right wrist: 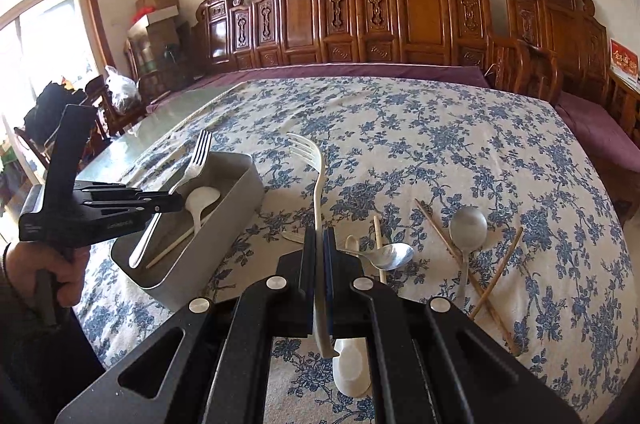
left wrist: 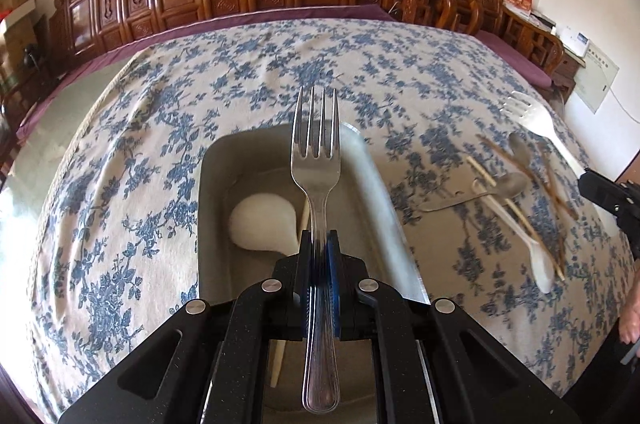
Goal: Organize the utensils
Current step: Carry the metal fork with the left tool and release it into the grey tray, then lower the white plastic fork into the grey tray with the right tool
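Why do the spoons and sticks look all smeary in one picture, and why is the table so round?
Left wrist view: the loose spoons and chopsticks are streaked by motion blur, while the metal fork stays fairly sharp. Right wrist view: the same chopsticks look crisp, and the window glares white. Both views: the fisheye lens bulges the flowered tablecloth.

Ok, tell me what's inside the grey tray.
In the grey tray lie a white spoon and one pale chopstick. The left gripper and its metal fork cover part of the floor.
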### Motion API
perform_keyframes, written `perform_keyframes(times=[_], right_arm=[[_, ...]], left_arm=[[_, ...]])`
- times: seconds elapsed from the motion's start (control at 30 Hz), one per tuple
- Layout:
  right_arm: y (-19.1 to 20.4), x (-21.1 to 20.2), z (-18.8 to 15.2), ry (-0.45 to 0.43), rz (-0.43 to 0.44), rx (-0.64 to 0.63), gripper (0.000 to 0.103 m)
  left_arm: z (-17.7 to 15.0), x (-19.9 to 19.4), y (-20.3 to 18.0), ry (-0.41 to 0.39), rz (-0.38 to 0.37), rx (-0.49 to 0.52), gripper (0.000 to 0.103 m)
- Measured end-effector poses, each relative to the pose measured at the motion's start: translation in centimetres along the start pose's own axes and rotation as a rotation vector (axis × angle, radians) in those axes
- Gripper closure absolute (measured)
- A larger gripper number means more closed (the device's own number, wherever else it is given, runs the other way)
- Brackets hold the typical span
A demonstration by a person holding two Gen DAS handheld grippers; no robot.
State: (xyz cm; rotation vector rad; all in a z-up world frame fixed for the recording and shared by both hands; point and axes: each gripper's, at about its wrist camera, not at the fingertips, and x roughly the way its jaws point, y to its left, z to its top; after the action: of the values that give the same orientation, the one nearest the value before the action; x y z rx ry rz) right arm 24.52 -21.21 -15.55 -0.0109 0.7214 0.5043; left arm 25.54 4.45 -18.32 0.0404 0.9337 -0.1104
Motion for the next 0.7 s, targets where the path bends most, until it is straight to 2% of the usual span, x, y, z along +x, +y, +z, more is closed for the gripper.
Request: perform_keyframes(times=[0.33, 0.57, 0.7], right_arm=[[0.4, 0.8, -0.3, 0.025, -0.002, -0.011, 0.098], [0.4, 1.0, -0.4, 0.033, -0.005, -0.013, 0.098], [0.4, 1.1, -0.4, 0.038, -0.008, -0.015, 0.098]], left_arm=[[-0.9, 3.0, 0.8, 0.092, 0.029, -0.003, 0.097], [-0.9, 3.5, 1.0, 0.114, 0.032, -0.008, 0.096], [-0.8, 3.2, 1.0, 0.101, 0.030, -0.009, 0.095]])
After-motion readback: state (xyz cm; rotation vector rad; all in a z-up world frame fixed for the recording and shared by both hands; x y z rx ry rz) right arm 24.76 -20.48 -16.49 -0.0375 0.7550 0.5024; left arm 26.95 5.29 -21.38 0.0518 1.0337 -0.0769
